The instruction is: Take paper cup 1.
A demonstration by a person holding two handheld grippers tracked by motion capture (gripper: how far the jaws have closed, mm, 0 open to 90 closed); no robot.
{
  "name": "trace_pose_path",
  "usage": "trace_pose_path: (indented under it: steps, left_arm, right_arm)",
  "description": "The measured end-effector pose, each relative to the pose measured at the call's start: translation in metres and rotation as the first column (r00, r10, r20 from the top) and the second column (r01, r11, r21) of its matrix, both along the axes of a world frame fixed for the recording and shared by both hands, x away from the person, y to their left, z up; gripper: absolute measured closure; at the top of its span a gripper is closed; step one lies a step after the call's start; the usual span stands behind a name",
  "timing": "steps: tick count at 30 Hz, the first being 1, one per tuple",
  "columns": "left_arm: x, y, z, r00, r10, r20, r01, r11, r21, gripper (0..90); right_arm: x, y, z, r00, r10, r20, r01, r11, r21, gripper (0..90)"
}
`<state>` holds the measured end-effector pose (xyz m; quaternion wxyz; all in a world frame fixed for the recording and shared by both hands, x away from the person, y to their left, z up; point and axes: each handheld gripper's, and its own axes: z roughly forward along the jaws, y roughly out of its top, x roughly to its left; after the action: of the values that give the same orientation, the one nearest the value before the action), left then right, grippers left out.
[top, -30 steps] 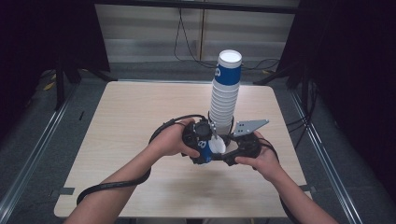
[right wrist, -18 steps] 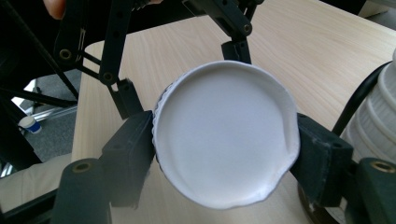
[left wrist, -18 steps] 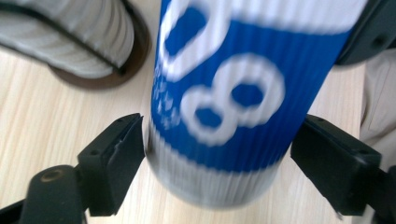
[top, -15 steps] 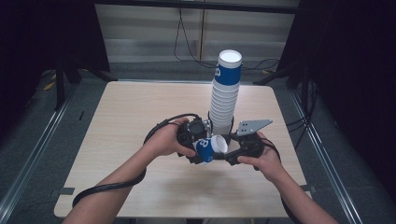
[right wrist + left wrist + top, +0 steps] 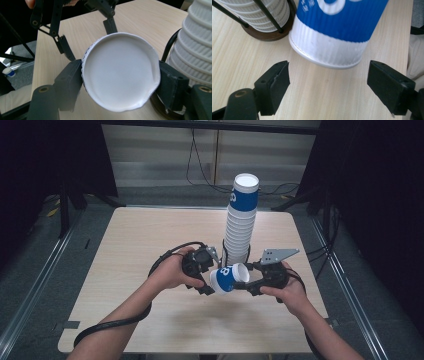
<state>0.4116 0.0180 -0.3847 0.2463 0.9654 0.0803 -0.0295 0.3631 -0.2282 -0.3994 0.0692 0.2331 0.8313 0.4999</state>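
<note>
A blue and white ribbed paper cup (image 5: 223, 280) hangs on its side just above the table, in front of the cup stack. My right gripper (image 5: 243, 281) is shut on its base end, and the white base disc (image 5: 120, 75) is pinched between the two black jaws. My left gripper (image 5: 209, 281) is open. Its jaws stand wide on either side of the cup's white rim end (image 5: 329, 50) and do not touch it. In the right gripper view, the left gripper's fingers (image 5: 65, 47) sit just behind the cup.
A tall stack of upturned cups (image 5: 241, 220) stands in a wire holder with a round dark base (image 5: 270, 35), directly behind the grippers. The light wooden table (image 5: 140, 240) has free room at left and in front. Cables trail from both grippers.
The left gripper has moved slightly right and closer to the held cup. The cup now lies more on its side. The right hand has hardly moved.
</note>
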Motion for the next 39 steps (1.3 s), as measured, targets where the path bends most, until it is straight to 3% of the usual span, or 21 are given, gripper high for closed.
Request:
trace_pose_path:
  steps: [3,9,16,22,26,36,39]
  left_arm:
    - [0.001,0.002,-0.001,1.0,0.007,0.001,-0.007,0.9998,-0.018,18.2]
    - [0.001,0.005,-0.006,0.9984,0.046,-0.033,-0.049,0.9956,-0.08,17.7]
    - [0.001,0.005,-0.015,0.9979,0.051,-0.04,-0.055,0.9942,-0.092,17.7]
    - [0.0,0.006,-0.02,0.996,0.076,-0.048,-0.081,0.9885,-0.127,17.2]
    - [-0.002,0.005,-0.024,0.993,0.089,-0.078,-0.101,0.9813,-0.164,17.1]
    - [-0.003,0.002,-0.029,0.9927,0.089,-0.081,-0.103,0.9767,-0.188,17.0]
    - [-0.003,0.001,-0.028,0.9942,0.085,-0.066,-0.096,0.9778,-0.186,17.0]
  right_arm:
    - [0.0,-0.003,0.001,0.9999,-0.012,-0.003,0.012,1.0,0.021,28.0]
    - [-0.001,-0.009,0.001,0.9994,-0.031,-0.015,0.032,0.997,0.063,27.9]
    - [0.0,-0.012,0.0,0.9989,-0.041,-0.021,0.042,0.995,0.085,27.9]
    - [0.001,-0.011,0.001,0.9989,-0.042,-0.022,0.044,0.994,0.1,27.9]
    - [0.001,-0.008,0.001,0.999,-0.038,-0.021,0.04,0.993,0.107,27.9]
    - [0.001,-0.002,-0.001,0.9994,-0.026,-0.025,0.028,0.993,0.111,27.9]
    - [0.001,-0.001,-0.002,0.9993,-0.017,-0.032,0.021,0.992,0.126,27.9]
